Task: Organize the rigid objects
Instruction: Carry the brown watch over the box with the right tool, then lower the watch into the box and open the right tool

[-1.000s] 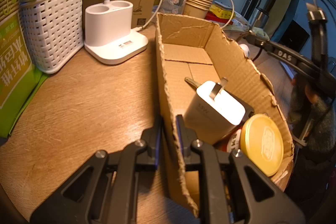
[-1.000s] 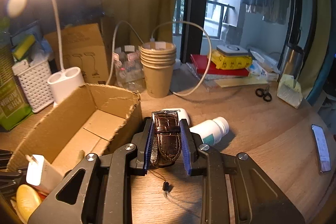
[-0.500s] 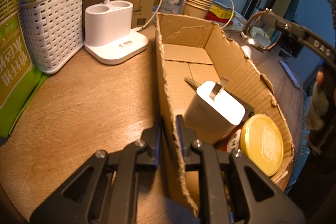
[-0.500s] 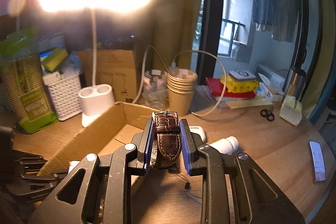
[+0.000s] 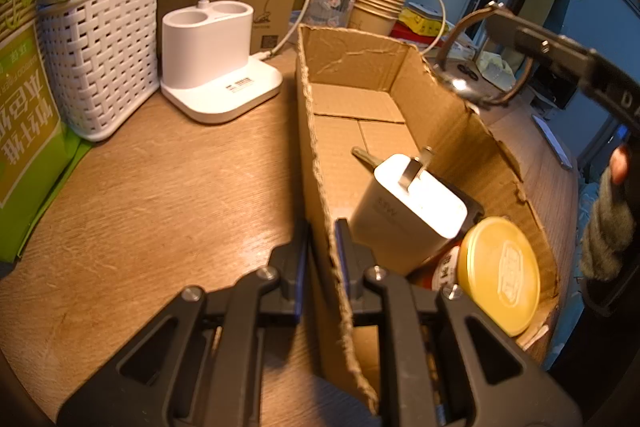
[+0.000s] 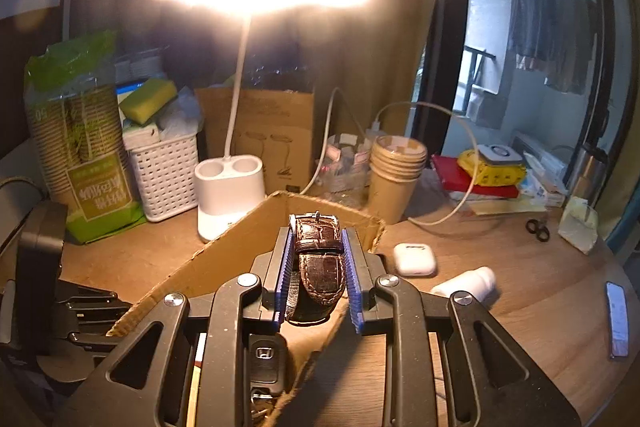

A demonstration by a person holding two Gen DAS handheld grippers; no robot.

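Watch pinched in right tool, high over box.
Could drop outside; left tool pinched tight on near box wall.

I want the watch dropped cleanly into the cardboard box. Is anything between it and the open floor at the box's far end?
Nothing visible: the watch, clamped in the right gripper, hangs over the cardboard box, whose far end is bare.

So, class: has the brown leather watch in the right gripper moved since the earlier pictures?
Yes. The brown leather watch, clamped in the right gripper, has travelled from above the table to over the torn cardboard box.
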